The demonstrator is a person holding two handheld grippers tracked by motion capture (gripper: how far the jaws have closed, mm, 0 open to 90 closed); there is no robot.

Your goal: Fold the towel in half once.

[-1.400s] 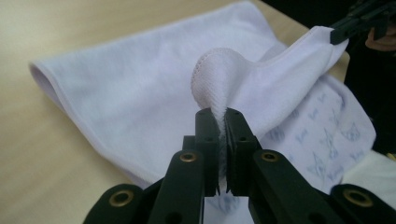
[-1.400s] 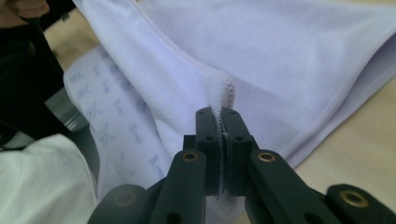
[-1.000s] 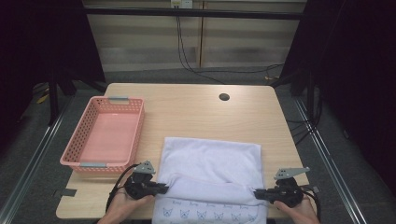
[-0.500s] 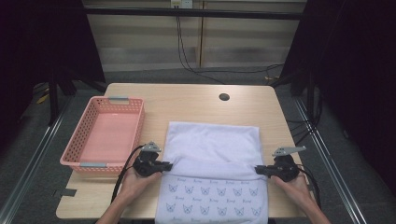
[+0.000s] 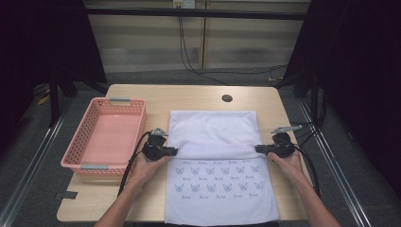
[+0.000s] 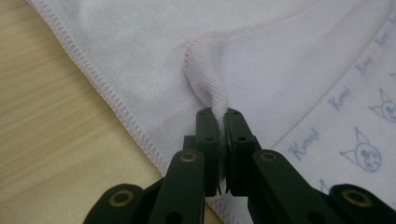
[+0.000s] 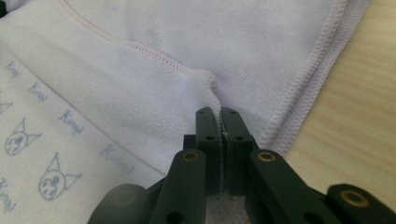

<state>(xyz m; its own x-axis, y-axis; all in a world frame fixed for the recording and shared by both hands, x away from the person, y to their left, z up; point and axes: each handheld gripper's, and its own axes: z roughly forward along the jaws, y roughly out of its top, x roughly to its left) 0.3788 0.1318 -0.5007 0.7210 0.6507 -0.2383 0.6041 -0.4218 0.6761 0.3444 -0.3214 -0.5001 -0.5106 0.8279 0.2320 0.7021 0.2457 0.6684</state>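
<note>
At the bottom of the high view, two forearms are seen coming in over the near edge of the bench (image 5: 142,198). A white towel (image 5: 222,189) is spread at the lower centre of the frame, its near part hanging to the bench's front edge. This near part is printed with rows of small blue cat-like faces, and under each a short blue word is set; in the left gripper view it may read "Kuromi", but the letters are too soft for certainty.

Midway up the towel, a folded edge is held at both ends. The left gripper (image 5: 173,151) is closed tight on the towel's left hem, a pinch of terry cloth being seen squeezed between its jaws in the left gripper view (image 6: 218,122). The right gripper (image 5: 258,148) is likewise clamped on the right hem, the cloth gathered into its jaws (image 7: 218,116).

Compared with a second ago, both grippers have been carried up the frame, away from the near edge, and more of the printed side has been laid bare behind them.

A pink basket (image 5: 85,137) stands left of the towel. A dark hole (image 5: 227,98) is seen at the bench's far edge.
</note>
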